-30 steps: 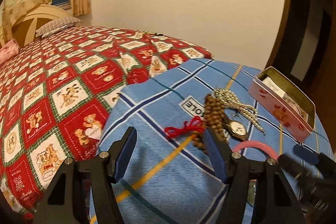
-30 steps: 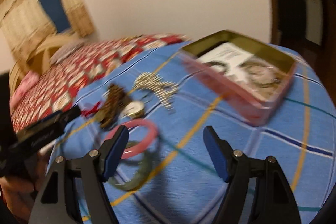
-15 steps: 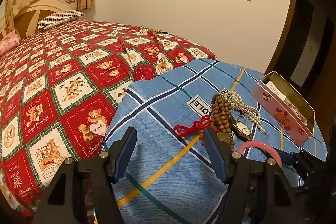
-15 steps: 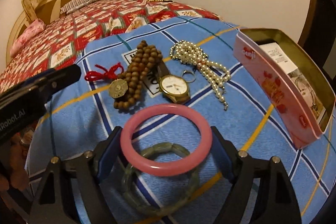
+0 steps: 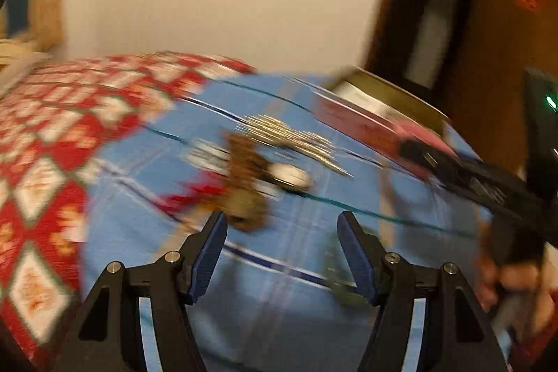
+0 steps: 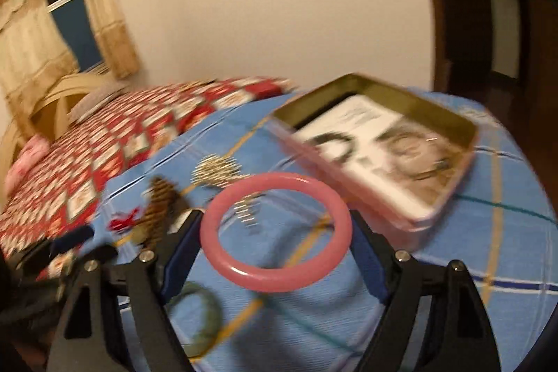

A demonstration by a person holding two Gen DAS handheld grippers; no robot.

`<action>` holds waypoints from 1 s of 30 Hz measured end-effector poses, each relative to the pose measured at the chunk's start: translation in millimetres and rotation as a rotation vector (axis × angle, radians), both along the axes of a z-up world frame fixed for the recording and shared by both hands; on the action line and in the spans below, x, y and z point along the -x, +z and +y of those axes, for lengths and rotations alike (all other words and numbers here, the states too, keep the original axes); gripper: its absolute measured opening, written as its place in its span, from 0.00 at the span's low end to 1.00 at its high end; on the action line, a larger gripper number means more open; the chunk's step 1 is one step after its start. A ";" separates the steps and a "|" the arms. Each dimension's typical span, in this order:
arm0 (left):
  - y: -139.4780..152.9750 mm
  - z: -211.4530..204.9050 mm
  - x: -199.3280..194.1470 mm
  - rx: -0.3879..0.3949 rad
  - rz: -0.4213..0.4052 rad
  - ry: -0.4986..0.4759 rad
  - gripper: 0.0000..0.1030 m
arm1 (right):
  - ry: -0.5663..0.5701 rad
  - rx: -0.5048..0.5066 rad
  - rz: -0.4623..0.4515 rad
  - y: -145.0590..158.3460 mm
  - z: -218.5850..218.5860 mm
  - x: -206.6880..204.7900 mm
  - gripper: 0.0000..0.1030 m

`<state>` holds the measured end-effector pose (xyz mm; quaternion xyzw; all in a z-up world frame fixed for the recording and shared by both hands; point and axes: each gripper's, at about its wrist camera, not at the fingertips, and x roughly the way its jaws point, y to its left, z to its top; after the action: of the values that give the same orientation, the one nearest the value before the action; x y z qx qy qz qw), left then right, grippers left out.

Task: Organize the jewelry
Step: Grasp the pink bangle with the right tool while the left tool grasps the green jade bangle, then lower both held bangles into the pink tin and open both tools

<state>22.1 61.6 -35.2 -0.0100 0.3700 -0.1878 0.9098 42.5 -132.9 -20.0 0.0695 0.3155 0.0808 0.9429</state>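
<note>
My right gripper (image 6: pixel 275 218) is shut on a pink bangle (image 6: pixel 275 285) and holds it in the air above the blue checked cloth (image 6: pixel 453 267), close in front of the open pink tin (image 6: pixel 383 93). A green bangle (image 6: pixel 205 319) lies on the cloth below its left finger. In the blurred left wrist view, my left gripper (image 5: pixel 282 232) stands open with nothing between its pads. Just beyond it lie wooden beads (image 5: pixel 244 162), a red knot (image 5: pixel 195 194), a watch (image 5: pixel 289 176) and pearls (image 5: pixel 289 135). The right gripper's black body (image 5: pixel 470 176) reaches in from the right.
The blue cloth covers a round table next to a bed with a red patterned quilt (image 5: pixel 52 128). A paper with a printed picture (image 6: pixel 383 142) lies inside the tin. A wall and a dark doorway (image 6: pixel 488 6) stand behind.
The pink bangle, which lay on the green one between the right jaws, now hangs lifted in that gripper nearer the tin. The left view has swung right and blurred.
</note>
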 end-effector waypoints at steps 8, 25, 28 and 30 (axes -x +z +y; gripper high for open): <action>-16.2 -47.1 -8.4 -0.049 0.118 -0.113 0.64 | -0.056 0.021 -0.030 0.1 -16.5 2.3 0.81; -22.6 -50.4 -11.1 -0.065 0.134 -0.085 0.18 | -0.040 0.002 -0.048 0.7 -20.9 9.5 0.81; -18.0 -51.5 -6.7 -0.071 0.104 -0.086 0.18 | -0.050 -0.002 -0.056 1.5 -23.6 11.3 0.81; -12.6 -50.4 -2.6 -0.067 0.070 -0.075 0.18 | -0.058 -0.005 -0.068 3.6 -25.3 13.6 0.81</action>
<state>24.7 11.3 -47.8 0.0276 0.4077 -0.2089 0.8885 28.9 -158.1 -16.4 0.0783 0.2808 0.0568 0.9549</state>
